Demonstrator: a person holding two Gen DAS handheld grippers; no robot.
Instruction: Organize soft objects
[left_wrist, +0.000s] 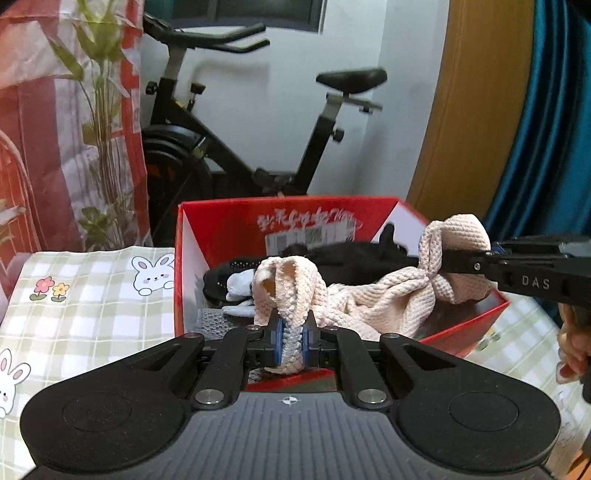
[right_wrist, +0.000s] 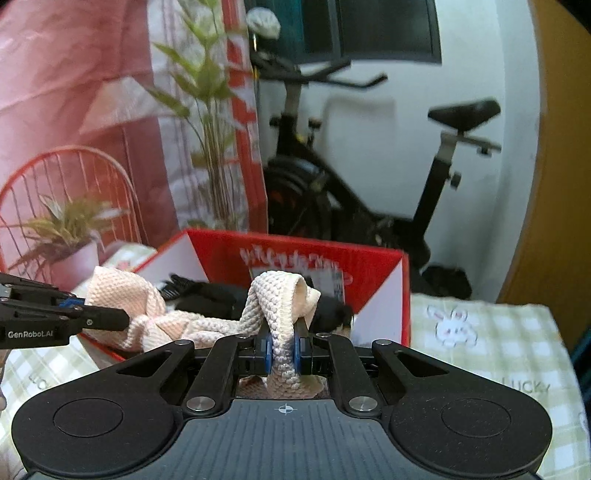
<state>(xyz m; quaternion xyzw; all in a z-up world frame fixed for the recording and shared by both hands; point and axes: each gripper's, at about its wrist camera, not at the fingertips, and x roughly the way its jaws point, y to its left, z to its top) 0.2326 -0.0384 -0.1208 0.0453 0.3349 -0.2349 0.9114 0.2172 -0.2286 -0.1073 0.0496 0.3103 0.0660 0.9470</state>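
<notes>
A cream knitted cloth (left_wrist: 373, 295) hangs stretched between both grippers over an open red box (left_wrist: 207, 218). My left gripper (left_wrist: 291, 341) is shut on one bunched end of it, close to the box's near wall. My right gripper (right_wrist: 283, 350) is shut on the other end. In the left wrist view the right gripper (left_wrist: 439, 258) comes in from the right with cloth bulging around its fingers. In the right wrist view the left gripper (right_wrist: 127, 319) enters from the left, pinching the cream cloth (right_wrist: 207, 326). Dark garments (left_wrist: 351, 254) and a pale grey piece (left_wrist: 236, 286) lie inside the box.
The red box (right_wrist: 369, 258) stands on a table with a green checked bunny cloth (left_wrist: 92, 295). Behind it are a black exercise bike (left_wrist: 280, 140), a red-and-white printed backdrop (left_wrist: 66, 122) and a wooden door frame (left_wrist: 450, 110). A hand (left_wrist: 572, 347) shows at the right edge.
</notes>
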